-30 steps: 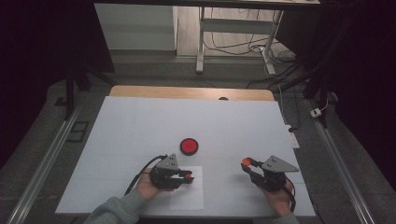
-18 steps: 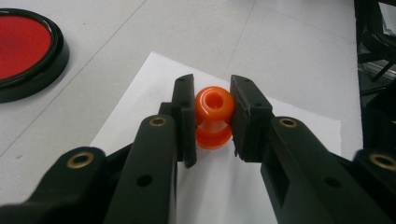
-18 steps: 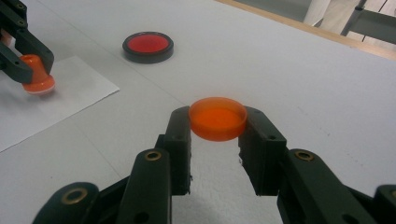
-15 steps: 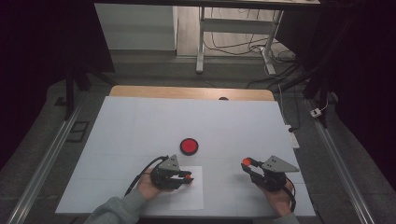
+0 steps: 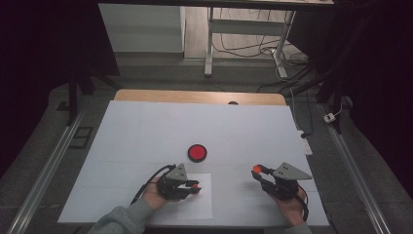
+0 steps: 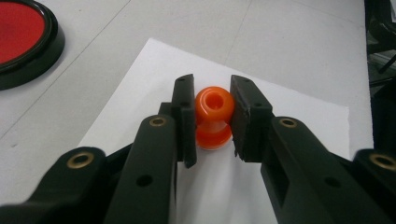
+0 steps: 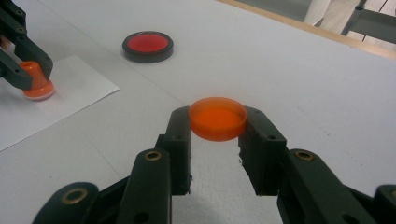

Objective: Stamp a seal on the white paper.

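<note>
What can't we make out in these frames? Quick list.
- Base of the orange spool-shaped stamp: left gripper view, hidden by the left claw pressing on it; contact with the white paper sheet unclear.
- Underside of the orange round plastic cap: right gripper view, faces down between the right claw pads.
- Round red pad in a black case: left gripper view, cut by the frame edge.
</note>
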`<state>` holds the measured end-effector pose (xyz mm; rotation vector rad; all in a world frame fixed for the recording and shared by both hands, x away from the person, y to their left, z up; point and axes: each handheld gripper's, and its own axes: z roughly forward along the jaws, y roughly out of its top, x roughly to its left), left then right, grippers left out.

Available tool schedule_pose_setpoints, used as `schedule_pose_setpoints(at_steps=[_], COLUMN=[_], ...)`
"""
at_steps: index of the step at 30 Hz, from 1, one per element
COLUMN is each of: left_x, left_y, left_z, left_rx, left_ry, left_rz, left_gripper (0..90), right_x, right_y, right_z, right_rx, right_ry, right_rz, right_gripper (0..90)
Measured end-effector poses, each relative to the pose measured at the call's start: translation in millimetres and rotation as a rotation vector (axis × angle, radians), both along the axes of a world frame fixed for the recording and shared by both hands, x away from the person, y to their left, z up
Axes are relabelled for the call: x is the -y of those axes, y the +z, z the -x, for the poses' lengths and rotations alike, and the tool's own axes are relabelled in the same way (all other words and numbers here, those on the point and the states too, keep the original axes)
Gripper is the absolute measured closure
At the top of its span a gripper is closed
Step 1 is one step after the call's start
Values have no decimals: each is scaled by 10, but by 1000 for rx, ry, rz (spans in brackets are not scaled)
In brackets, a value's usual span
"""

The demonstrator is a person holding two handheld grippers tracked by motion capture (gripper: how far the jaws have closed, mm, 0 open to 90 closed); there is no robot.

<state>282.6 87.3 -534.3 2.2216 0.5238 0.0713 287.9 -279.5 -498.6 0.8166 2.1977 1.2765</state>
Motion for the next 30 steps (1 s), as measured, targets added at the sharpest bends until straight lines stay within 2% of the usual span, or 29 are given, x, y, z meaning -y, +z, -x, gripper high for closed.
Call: schedule_pose_setpoints(at_steps=[4,8,12,16,20,24,30], left_x=[-12,5,8,1,0,-8,-4], left_y=[-13,-19,-20,-42,-57,-63,-62], left_z=[16,83,99,116,129,119,127], left_rx=[8,66,81,102,114,108,118], left_ry=[-1,-1,-4,-6,-3,-6,-8], left_rz=[4,-20,-28,-18,-10,-3,-11], left_gripper=[720,721,723,724,726,726,726], right_x=[-1,4,1,-1,-2,-11,-6], right_y=[-6,1,0,5,7,9,7], right_z=[-4,1,1,9,10,15,16], right_rx=[0,-1,0,0,3,3,4], right_ry=[5,2,4,4,3,5,4], right_rz=[-6,-9,-1,-2,-3,-3,-5], right_gripper=[646,646,646,646,646,646,646])
